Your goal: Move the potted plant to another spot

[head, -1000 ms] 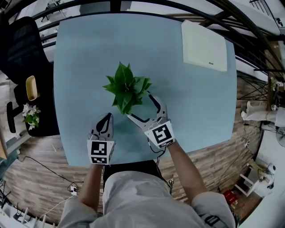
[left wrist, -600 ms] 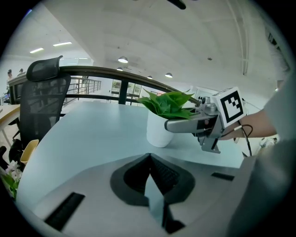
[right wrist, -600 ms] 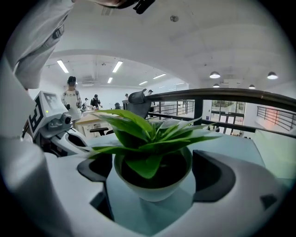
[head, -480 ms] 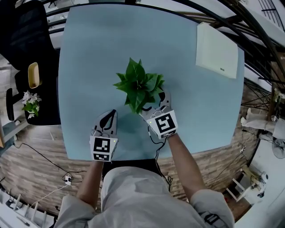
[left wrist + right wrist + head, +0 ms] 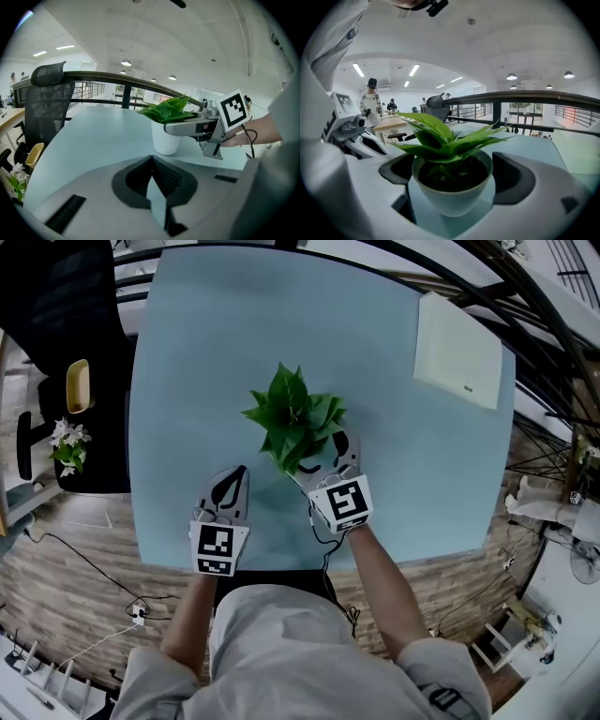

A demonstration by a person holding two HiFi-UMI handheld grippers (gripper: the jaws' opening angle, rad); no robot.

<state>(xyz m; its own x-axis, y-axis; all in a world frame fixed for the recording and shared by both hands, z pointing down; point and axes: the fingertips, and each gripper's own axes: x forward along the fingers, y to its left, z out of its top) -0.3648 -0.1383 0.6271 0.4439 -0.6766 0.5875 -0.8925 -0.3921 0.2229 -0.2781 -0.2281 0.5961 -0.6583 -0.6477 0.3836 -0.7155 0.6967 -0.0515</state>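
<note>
The potted plant [image 5: 295, 418] has green leaves in a small white pot [image 5: 166, 138] and stands upright near the middle of the light blue table [image 5: 197, 352]. My right gripper [image 5: 319, 461] is open, and the pot [image 5: 452, 199] sits between its two jaws with a narrow gap on each side. One right finger [image 5: 187, 127] reaches alongside the pot's rim under the leaves. My left gripper [image 5: 235, 480] is shut with nothing in it, low over the table to the left of the plant and apart from it.
A flat white box [image 5: 459, 348] lies at the table's far right corner. A black office chair [image 5: 56, 306] stands off the left edge, with a yellow object [image 5: 78, 385] and white flowers [image 5: 66, 442] beside it. Railings run behind the table.
My right gripper has slid forward so its open jaws now flank the pot instead of standing just short of it. The left gripper has stayed put.
</note>
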